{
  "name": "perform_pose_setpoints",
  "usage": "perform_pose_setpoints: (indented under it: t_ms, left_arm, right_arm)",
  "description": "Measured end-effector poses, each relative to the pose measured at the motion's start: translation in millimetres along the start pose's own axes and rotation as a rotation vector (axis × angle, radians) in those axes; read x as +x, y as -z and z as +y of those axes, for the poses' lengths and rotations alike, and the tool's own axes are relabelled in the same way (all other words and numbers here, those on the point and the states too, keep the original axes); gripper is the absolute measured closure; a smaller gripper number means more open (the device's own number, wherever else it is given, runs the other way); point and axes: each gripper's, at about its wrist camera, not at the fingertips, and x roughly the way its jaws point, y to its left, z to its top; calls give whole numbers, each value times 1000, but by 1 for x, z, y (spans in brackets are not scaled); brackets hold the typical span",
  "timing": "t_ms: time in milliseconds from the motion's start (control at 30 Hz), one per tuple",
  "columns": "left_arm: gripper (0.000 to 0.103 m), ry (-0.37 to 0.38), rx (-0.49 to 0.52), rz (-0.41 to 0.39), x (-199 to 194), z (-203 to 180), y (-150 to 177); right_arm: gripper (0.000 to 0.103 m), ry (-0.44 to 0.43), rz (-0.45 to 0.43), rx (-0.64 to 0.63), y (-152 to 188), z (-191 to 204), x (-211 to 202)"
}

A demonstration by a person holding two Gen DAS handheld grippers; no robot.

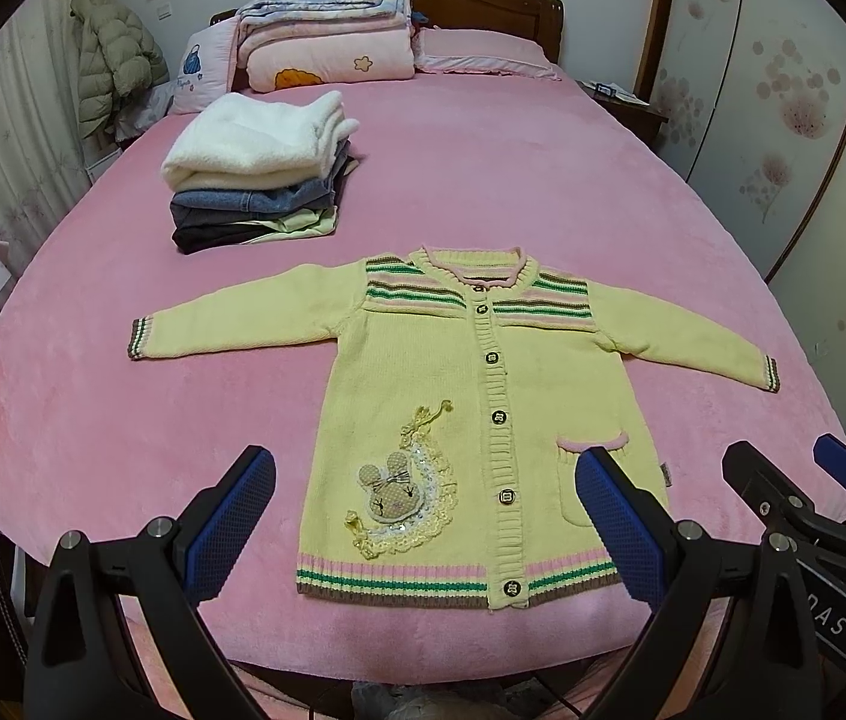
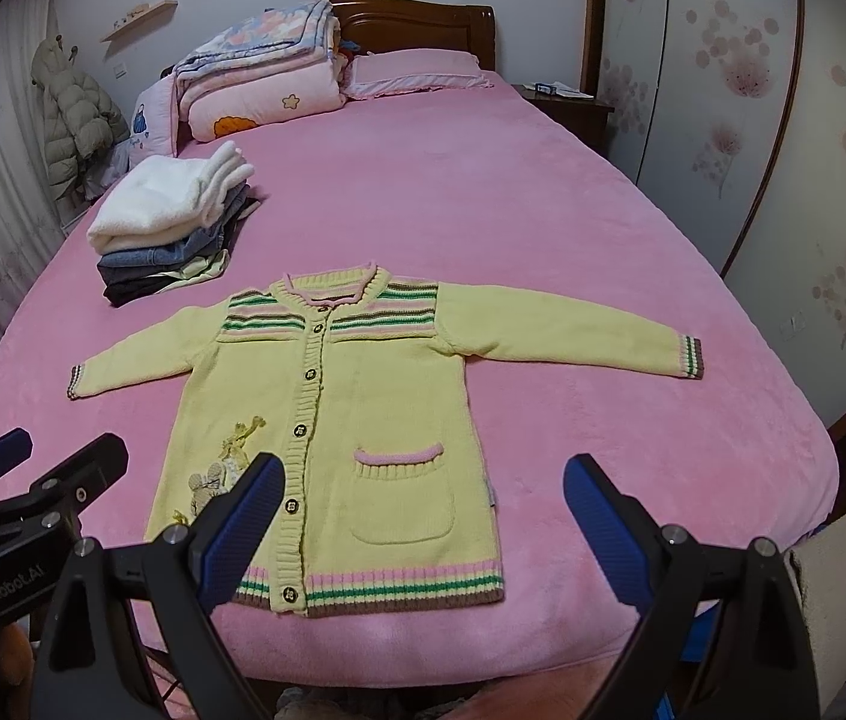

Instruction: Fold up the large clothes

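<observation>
A yellow knit cardigan (image 1: 423, 372) with striped yoke, hem and cuffs lies flat and buttoned on the pink bed (image 1: 483, 180), sleeves spread out, hem toward me. It also shows in the right wrist view (image 2: 375, 396). My left gripper (image 1: 423, 516) is open and empty, held above the cardigan's lower half. My right gripper (image 2: 423, 516) is open and empty, above the pocket (image 2: 402, 498) and hem. The right gripper also shows at the right edge of the left wrist view (image 1: 783, 480), and the left gripper at the left edge of the right wrist view (image 2: 45, 456).
A stack of folded clothes (image 1: 255, 180) with a white fleece on top sits on the bed beyond the left sleeve. Folded quilts (image 1: 327, 30) and a pillow (image 1: 483, 54) lie by the wooden headboard. A wardrobe (image 1: 783, 120) stands right of the bed.
</observation>
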Motion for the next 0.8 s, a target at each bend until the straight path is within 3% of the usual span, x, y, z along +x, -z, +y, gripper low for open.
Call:
perform_pose_setpoints:
  t_ms: [467, 800]
  left_arm:
    - [3, 1, 0, -3, 1, 0, 1]
    - [3, -8, 14, -1, 2, -2, 2]
  right_arm:
    - [8, -104, 27, 69, 1, -6, 6]
    - [8, -103, 24, 78, 2, -8, 8]
